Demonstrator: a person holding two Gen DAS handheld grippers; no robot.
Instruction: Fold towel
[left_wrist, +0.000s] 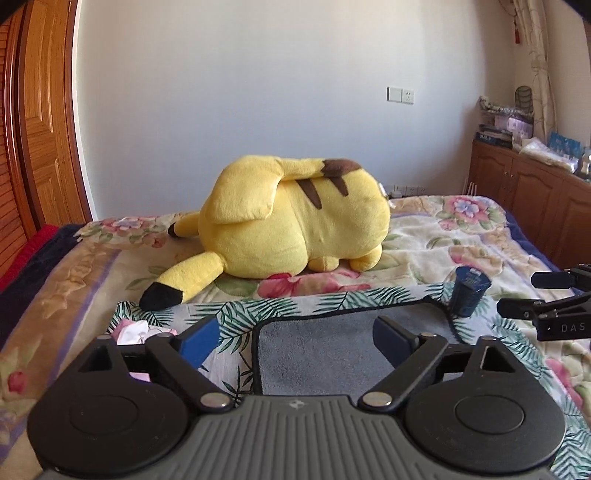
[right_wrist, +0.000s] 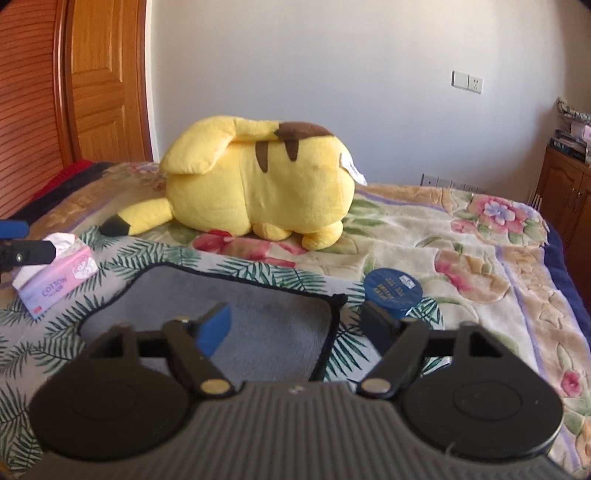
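A grey towel (left_wrist: 325, 343) with a dark edge lies flat on a palm-leaf cloth (left_wrist: 258, 310) on the bed. It also shows in the right wrist view (right_wrist: 236, 302). My left gripper (left_wrist: 295, 339) is open and empty, hovering over the towel's near left part. My right gripper (right_wrist: 295, 328) is open and empty over the towel's near right corner. The right gripper's fingers (left_wrist: 517, 308) show at the right edge of the left wrist view, and the left gripper's fingers (right_wrist: 37, 252) show at the left edge of the right wrist view.
A big yellow plush toy (left_wrist: 295, 221) lies on the floral blanket (left_wrist: 443, 229) behind the towel. A blue-lidded cup (right_wrist: 393, 291) stands just past the towel's right corner. A pink tissue pack (right_wrist: 55, 277) sits to the left. A wooden cabinet (left_wrist: 535, 192) stands at the right.
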